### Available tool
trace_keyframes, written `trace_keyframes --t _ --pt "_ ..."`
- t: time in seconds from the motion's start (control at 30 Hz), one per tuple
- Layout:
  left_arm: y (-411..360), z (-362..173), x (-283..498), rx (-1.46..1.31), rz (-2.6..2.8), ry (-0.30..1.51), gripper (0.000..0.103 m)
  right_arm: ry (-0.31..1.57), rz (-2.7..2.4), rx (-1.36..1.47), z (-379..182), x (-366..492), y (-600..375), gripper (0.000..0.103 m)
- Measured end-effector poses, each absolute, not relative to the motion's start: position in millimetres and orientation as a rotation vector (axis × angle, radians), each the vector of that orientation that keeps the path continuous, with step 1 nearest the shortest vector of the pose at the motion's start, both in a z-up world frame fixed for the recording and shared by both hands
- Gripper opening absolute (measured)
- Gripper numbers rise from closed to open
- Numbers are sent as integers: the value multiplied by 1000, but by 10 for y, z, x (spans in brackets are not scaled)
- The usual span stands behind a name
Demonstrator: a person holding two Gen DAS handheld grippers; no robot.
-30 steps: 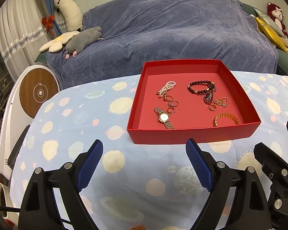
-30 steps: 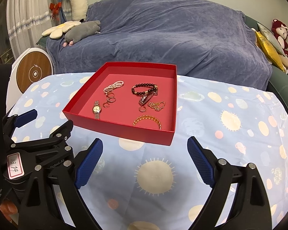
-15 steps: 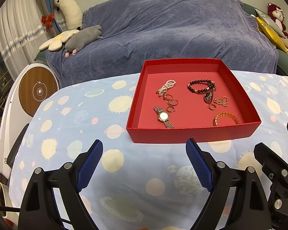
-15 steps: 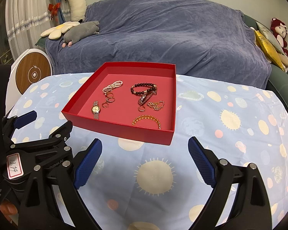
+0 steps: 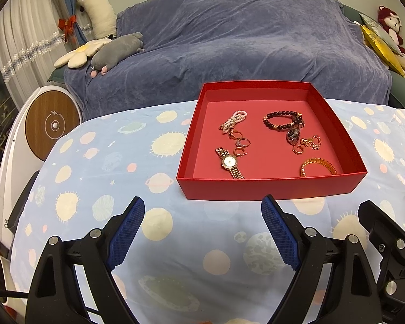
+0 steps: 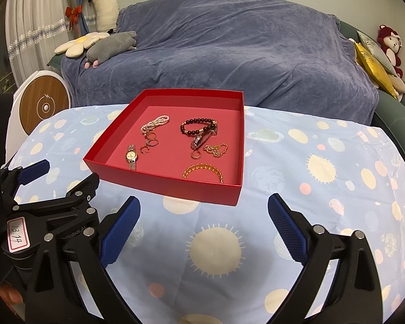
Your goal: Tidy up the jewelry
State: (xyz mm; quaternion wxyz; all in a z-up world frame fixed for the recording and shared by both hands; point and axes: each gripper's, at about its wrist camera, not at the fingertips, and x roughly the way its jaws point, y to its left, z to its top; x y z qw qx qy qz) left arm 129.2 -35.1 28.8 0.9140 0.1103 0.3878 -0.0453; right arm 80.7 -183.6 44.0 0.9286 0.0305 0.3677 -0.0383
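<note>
A shallow red box sits on the table with jewelry in it: a gold watch, a pearl bracelet, several rings, a dark bead bracelet, a gold chain and an amber bangle. My left gripper is open and empty in front of the box. My right gripper is open and empty, near the box's front right corner.
The table wears a light blue cloth with sun and planet prints. Behind it is a sofa under a blue-grey cover with plush toys. A white and wood round device stands at the left.
Both views have drifted slightly; the box sits a touch higher in the right wrist view. Nothing was grasped or let go.
</note>
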Motion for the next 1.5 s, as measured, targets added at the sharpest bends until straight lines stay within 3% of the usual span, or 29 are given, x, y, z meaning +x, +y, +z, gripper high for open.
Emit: trace_keyframes --t 1.5 --pt "-321 270 1290 223 -81 817 91 752 -83 60 428 814 -1836 95"
